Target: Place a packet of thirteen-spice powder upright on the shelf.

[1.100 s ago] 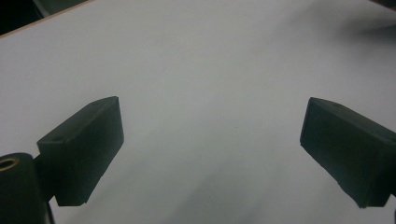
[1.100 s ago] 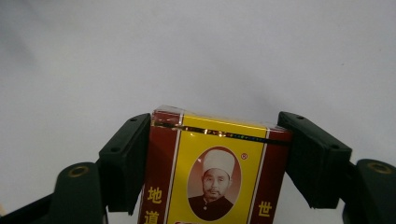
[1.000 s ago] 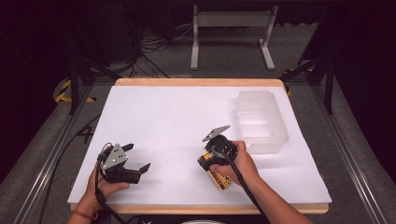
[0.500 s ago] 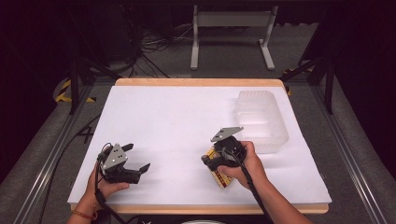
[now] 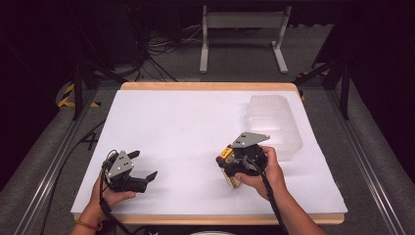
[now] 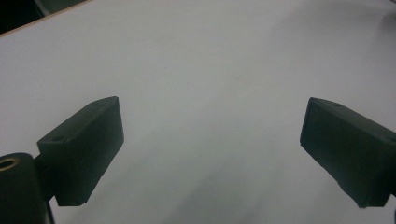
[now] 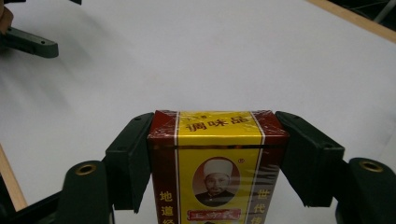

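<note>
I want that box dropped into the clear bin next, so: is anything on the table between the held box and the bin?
Nothing visible. The right claw is shut on the yellow and red box, and bare white table lies between it and the clear plastic bin. The left claw sits open, well off to the other side.

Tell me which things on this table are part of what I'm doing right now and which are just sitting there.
In play:
- yellow and red box, clamped between the right gripper's jaws
- clear plastic container, beside that gripper; probably where the box goes

Idle:
- left gripper, open, holding nothing, over bare white table
- metal stand and cables on the floor beyond the table
</note>
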### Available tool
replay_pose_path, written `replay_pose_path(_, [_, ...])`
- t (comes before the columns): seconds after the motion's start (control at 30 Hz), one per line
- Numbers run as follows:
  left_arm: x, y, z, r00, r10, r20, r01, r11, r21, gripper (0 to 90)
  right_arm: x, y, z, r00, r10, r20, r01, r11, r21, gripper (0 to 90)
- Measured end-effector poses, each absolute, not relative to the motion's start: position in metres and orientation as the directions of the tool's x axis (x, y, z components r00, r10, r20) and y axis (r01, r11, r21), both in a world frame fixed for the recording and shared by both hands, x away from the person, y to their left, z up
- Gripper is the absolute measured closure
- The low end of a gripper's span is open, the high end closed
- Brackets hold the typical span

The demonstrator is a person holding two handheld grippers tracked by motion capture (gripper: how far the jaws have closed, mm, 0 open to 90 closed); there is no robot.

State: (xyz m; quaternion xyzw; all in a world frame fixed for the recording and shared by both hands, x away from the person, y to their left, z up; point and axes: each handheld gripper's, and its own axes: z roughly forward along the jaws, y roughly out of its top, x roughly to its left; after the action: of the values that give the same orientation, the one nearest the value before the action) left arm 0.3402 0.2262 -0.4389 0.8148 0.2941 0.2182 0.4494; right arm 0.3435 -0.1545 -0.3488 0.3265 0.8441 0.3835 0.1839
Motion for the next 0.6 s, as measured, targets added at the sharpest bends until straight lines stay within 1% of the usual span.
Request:
replay_pose_path(0.3, [0.341, 0.227, -0.439, 0.733, 0.674, 0.09, 0.283, -0.423, 0.861, 6.8, 0.346, -0.165, -0.337, -0.698, 0.712, -0.08, 0.364, 0.448, 0.816, 32.4])
replay_pose_path(0.4, [0.341, 0.228, -0.439, 0.73, 0.678, 0.085, 0.287, -0.417, 0.863, 6.7, 0.349, -0.167, -0.331, -0.678, 0.729, -0.1, 0.346, 0.436, 0.831, 32.4])
replay_pose_path(0.6, [0.341, 0.228, -0.439, 0.731, 0.677, 0.085, 0.286, -0.416, 0.863, 6.7, 0.359, -0.178, -0.317, -0.639, 0.764, -0.088, 0.339, 0.383, 0.859, 32.4])
